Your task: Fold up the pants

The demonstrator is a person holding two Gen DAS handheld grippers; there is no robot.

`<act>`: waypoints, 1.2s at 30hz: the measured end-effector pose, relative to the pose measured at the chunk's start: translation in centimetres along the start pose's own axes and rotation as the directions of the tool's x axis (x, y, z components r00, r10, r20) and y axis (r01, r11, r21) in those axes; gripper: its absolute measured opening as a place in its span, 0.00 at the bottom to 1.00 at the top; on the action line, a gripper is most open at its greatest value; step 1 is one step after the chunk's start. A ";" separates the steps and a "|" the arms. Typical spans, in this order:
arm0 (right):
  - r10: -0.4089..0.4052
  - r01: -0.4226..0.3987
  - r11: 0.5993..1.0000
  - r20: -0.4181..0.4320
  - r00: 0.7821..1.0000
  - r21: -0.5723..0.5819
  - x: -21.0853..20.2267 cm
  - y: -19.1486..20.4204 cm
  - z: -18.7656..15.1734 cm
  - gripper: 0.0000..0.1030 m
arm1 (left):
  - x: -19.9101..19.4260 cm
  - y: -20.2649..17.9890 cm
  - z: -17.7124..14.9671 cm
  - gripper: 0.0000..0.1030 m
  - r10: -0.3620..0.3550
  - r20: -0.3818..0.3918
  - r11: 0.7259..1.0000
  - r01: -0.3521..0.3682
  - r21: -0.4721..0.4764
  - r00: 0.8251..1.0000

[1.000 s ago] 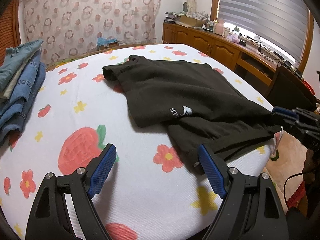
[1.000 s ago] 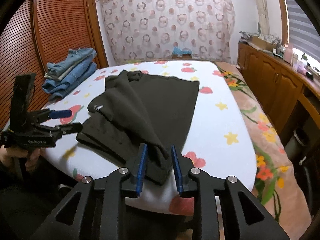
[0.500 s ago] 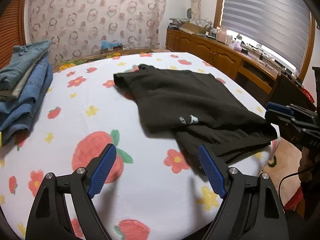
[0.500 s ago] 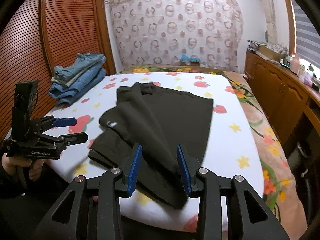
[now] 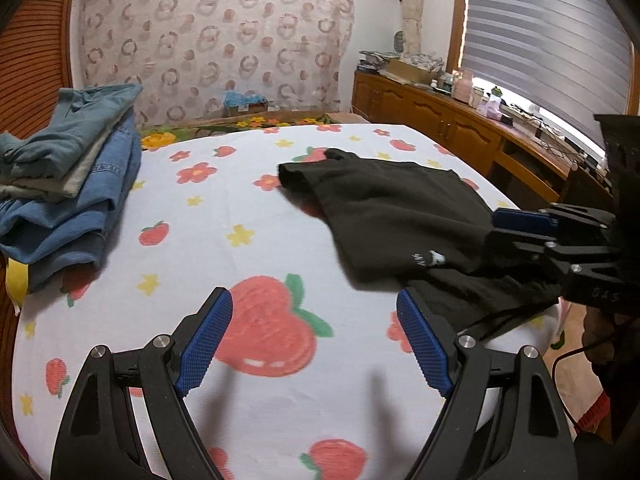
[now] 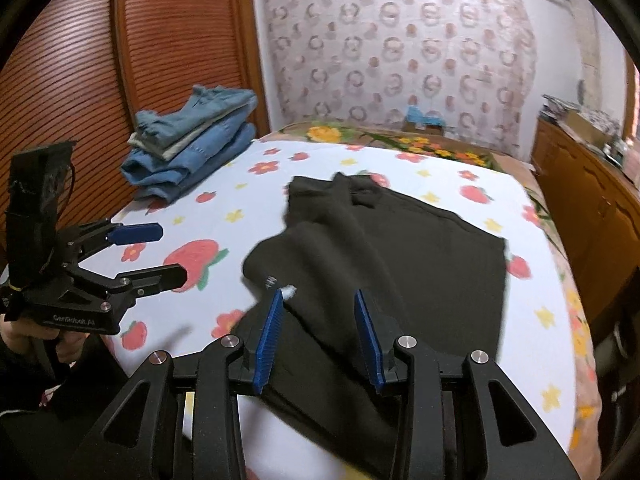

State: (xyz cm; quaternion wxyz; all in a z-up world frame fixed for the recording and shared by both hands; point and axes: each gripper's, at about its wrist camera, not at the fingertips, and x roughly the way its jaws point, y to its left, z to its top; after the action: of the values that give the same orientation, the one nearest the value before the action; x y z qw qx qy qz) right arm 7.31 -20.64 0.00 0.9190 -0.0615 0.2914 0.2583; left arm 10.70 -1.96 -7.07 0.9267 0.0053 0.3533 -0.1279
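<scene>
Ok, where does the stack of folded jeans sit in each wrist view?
Left wrist: stack of folded jeans at the left edge, on the bed.
Right wrist: same stack upper left, beside the wooden slatted door.
Shared landmark: the black pants mid-bed.

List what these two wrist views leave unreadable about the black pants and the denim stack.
- Black fabric pants: near hem, right wrist view, hidden behind the right gripper.
- Small white logo: left wrist view, too blurred to read.
- Folded blue denim stack: left wrist view, cut off by the left edge.
</scene>
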 end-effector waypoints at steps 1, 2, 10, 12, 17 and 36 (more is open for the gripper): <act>0.007 -0.007 1.000 -0.007 1.000 -0.007 0.6 0.1 0.2 0.37 | 0.0 0.3 0.0 0.82 0.001 0.001 1.000 -0.001 -0.006 1.000; 0.014 -0.014 1.000 -0.011 1.000 -0.010 1.2 0.3 0.6 0.37 | 0.0 0.5 0.0 0.82 0.002 0.001 1.000 -0.002 -0.010 1.000; 0.112 -0.115 0.993 -0.069 0.991 -0.038 5.0 0.6 3.0 0.37 | -0.5 1.4 -0.3 0.82 0.008 0.012 1.000 -0.008 -0.029 1.000; 0.118 -0.124 0.990 -0.090 0.989 -0.065 6.1 1.0 3.2 0.37 | -0.6 1.5 -0.4 0.82 0.010 0.013 0.999 -0.010 -0.031 1.000; 0.113 -0.131 0.985 -0.155 0.981 -0.113 8.4 1.8 3.1 0.37 | -0.8 2.0 -0.6 0.82 0.013 0.014 0.999 -0.012 -0.042 1.000; 0.061 -0.076 0.986 -0.106 0.993 -0.151 8.7 1.7 5.0 0.05 | -0.4 2.2 -1.0 0.82 0.012 0.001 0.999 -0.012 -0.048 1.000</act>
State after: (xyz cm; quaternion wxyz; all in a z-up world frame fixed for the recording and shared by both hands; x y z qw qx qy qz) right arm 15.01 -14.10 -0.74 0.8861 -0.1357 0.3185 0.3082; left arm 10.32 0.31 -7.72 0.9275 -0.0147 0.3557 -0.1139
